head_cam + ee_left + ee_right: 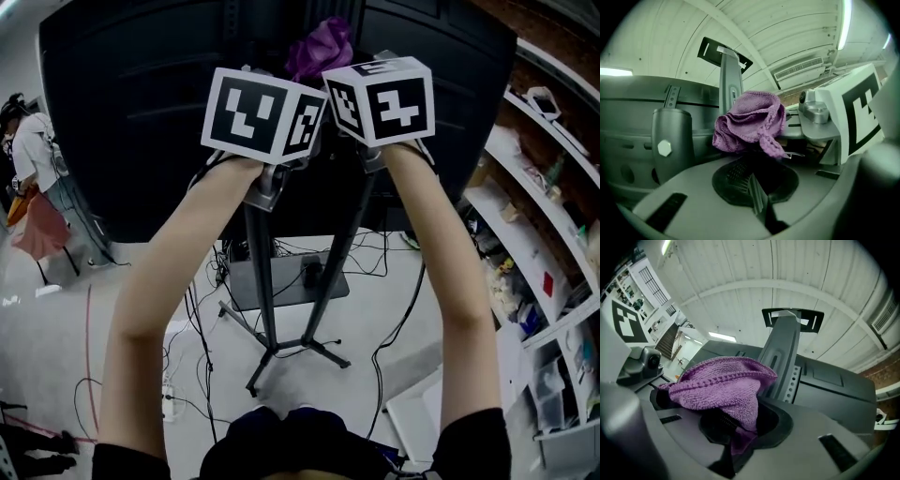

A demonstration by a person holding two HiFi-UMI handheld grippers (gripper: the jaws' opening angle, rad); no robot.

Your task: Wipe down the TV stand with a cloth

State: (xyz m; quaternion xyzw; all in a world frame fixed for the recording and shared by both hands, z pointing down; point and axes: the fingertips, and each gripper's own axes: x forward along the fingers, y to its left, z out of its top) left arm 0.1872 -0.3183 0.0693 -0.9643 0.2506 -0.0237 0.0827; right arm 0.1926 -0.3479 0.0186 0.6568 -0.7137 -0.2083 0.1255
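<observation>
Cloth (321,45) was pinched by left gripper (758,159) and right gripper (733,423) together, raised high. TV stand post (783,355) was seen upright just beyond, equally near both.

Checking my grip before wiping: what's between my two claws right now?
The purple cloth, bunched between left claw and right claw, which pinches it; seen in both gripper views.

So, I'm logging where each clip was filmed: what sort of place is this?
Probably a workshop or lab, not a home: loose cables trail over the floor, cluttered shelves line one side, and a strip light runs overhead.
</observation>
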